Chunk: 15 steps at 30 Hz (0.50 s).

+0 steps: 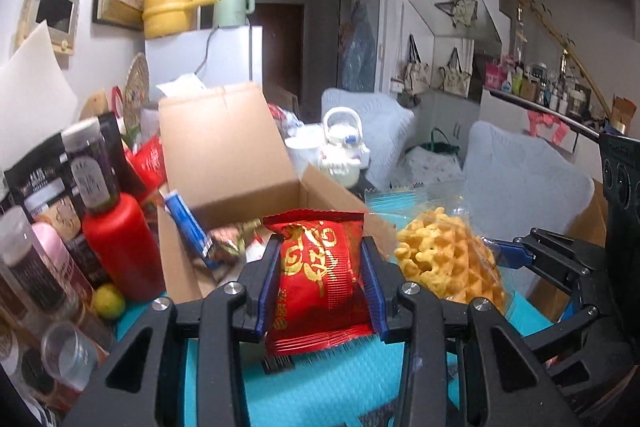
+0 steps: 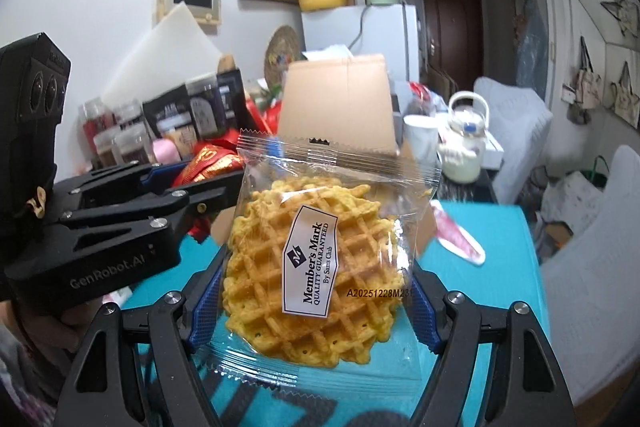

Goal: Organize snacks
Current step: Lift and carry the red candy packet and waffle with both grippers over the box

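Both wrist views look slightly downward, close over their fingers, sharing the cardboard box (image 1: 224, 155) ahead.

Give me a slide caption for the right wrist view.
Right hand-held gripper holding a clear-wrapped waffle pack above the teal table, open cardboard box behind.

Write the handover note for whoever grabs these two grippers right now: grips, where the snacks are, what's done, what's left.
Left gripper: shut on the red snack packet, held above the teal table.
Right gripper: shut on the clear waffle packet, held beside the left one.
Cardboard box: open, just ahead of both grippers; a blue packet and other snacks already lie inside.
Done: both packets picked up.
Left: probably drop both into the box. One pink-and-white packet lies loose on the table to the right.
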Tool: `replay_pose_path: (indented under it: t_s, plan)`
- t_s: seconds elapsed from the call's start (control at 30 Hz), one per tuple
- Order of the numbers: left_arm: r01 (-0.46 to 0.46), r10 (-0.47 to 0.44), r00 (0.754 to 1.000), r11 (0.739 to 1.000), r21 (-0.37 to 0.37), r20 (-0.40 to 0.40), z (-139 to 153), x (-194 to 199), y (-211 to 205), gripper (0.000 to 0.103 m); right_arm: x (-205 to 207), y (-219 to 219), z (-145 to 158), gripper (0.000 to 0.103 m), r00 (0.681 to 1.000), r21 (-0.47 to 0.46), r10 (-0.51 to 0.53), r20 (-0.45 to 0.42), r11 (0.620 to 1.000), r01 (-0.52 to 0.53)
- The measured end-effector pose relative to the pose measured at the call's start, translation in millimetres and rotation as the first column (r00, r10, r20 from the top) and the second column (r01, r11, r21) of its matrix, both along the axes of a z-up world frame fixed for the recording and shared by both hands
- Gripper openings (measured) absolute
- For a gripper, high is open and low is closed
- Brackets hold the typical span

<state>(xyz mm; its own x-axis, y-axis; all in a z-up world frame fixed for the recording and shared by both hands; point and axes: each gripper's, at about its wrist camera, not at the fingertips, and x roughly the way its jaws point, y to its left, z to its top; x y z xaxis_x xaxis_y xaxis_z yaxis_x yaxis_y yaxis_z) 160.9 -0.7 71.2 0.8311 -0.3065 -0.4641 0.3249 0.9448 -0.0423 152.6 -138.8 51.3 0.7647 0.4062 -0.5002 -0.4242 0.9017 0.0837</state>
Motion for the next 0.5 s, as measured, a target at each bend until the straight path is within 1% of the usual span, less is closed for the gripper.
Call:
replay_pose_path:
  t_s: [0.1,0.27,0.5]
  plan:
    - [-0.018,0.018,0.999,1.0,-0.016,0.035,8,11,4,0.037,14,6,11,0.077,0.999,-0.001,0.02,0.029,1.0,-0.02]
    - [-0.05,0.052,0.996,0.998,-0.033,0.069,18,35,12,0.037,40,12,24,0.077,0.997,-0.012,0.031,0.073,0.999,-0.03]
    - [-0.087,0.091,0.99,0.995,-0.046,0.108,31,68,20,0.038,76,17,35,0.077,0.993,-0.018,0.04,0.113,0.999,-0.039]
